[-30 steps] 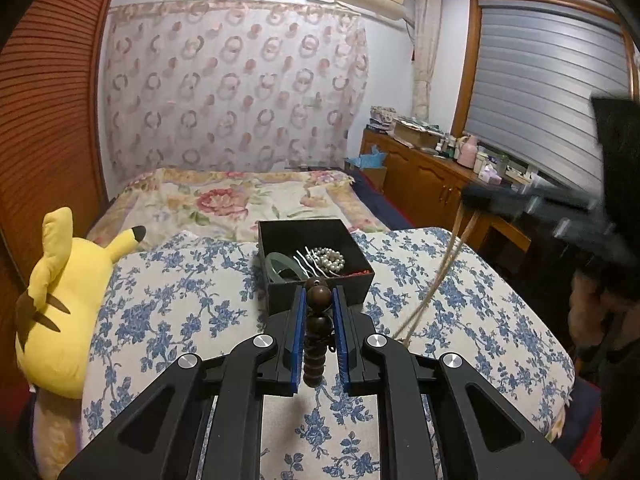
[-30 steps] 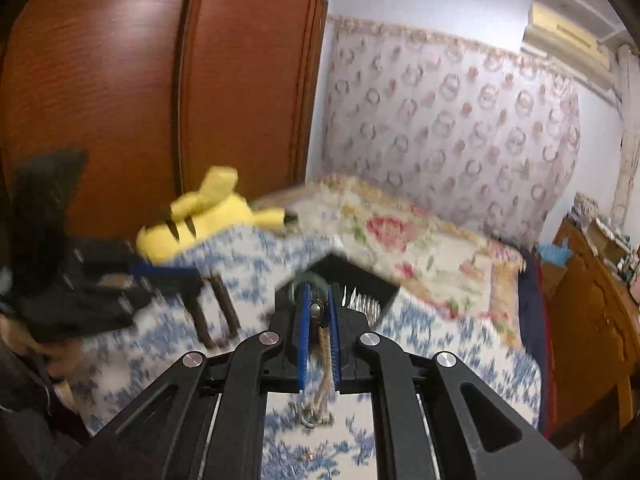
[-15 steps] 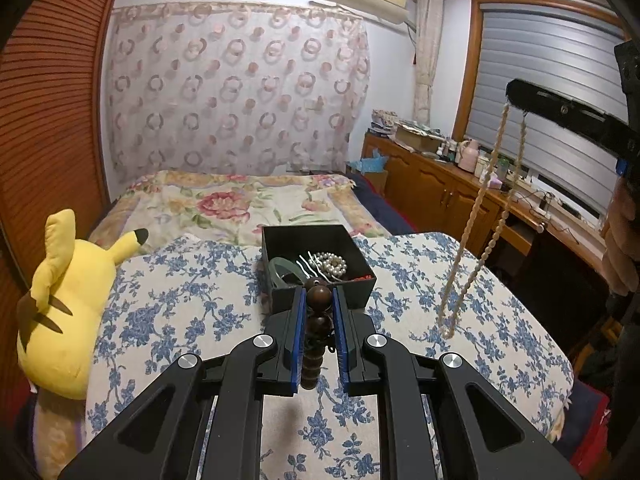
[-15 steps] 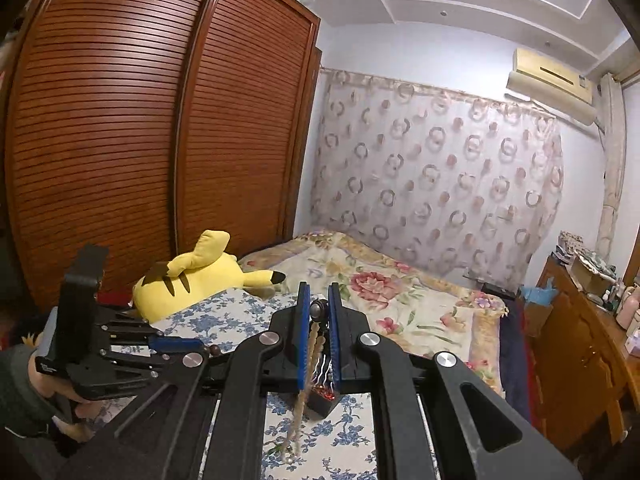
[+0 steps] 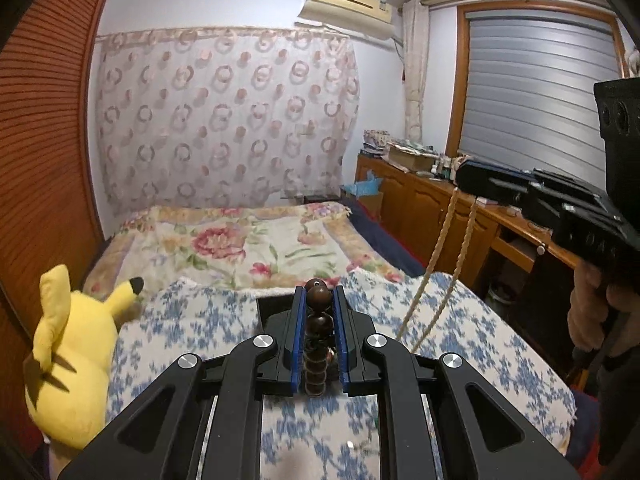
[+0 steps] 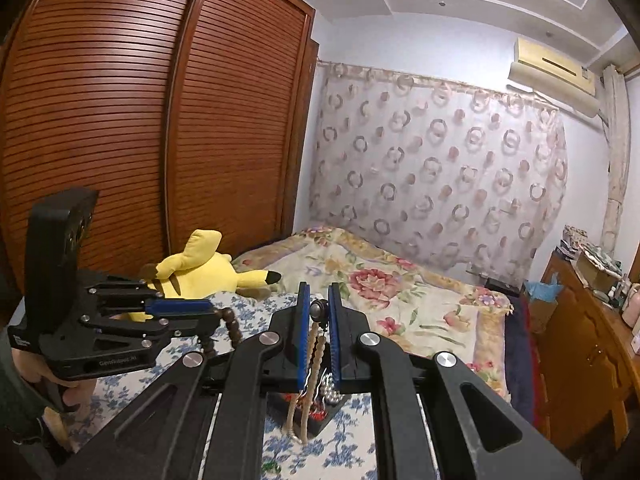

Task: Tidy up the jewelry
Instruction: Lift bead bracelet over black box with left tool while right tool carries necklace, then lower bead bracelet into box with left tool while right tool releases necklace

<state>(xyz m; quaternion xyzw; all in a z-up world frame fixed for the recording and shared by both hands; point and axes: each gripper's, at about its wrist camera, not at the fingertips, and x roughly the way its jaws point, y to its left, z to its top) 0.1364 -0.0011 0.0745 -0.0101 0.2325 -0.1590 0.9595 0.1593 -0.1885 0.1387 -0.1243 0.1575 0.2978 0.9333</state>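
Note:
My left gripper (image 5: 319, 294) is shut on a dark brown wooden bead bracelet (image 5: 318, 332), which hangs between its blue pads. It also shows in the right wrist view (image 6: 208, 312) with the beads (image 6: 234, 326) dangling. My right gripper (image 6: 319, 294) is shut on a cream bead necklace (image 6: 310, 364) that hangs in a long loop. In the left wrist view the right gripper (image 5: 464, 176) holds the necklace (image 5: 434, 256) above the bed. The black jewelry box (image 6: 320, 404) with pearls lies below, mostly hidden behind the grippers; its edge shows in the left wrist view (image 5: 266, 308).
A blue floral blanket (image 5: 460, 332) covers the near bed, a rose-print quilt (image 5: 248, 244) the far part. A yellow plush toy (image 5: 68, 356) lies at the left edge. A wooden wardrobe (image 6: 160, 140) stands left, a wooden sideboard (image 5: 420, 200) right.
Both grippers have risen and tilted up with their jewelry still held. The box has slid down behind the gripper bodies. The right gripper with the necklace hangs lower than half a second ago.

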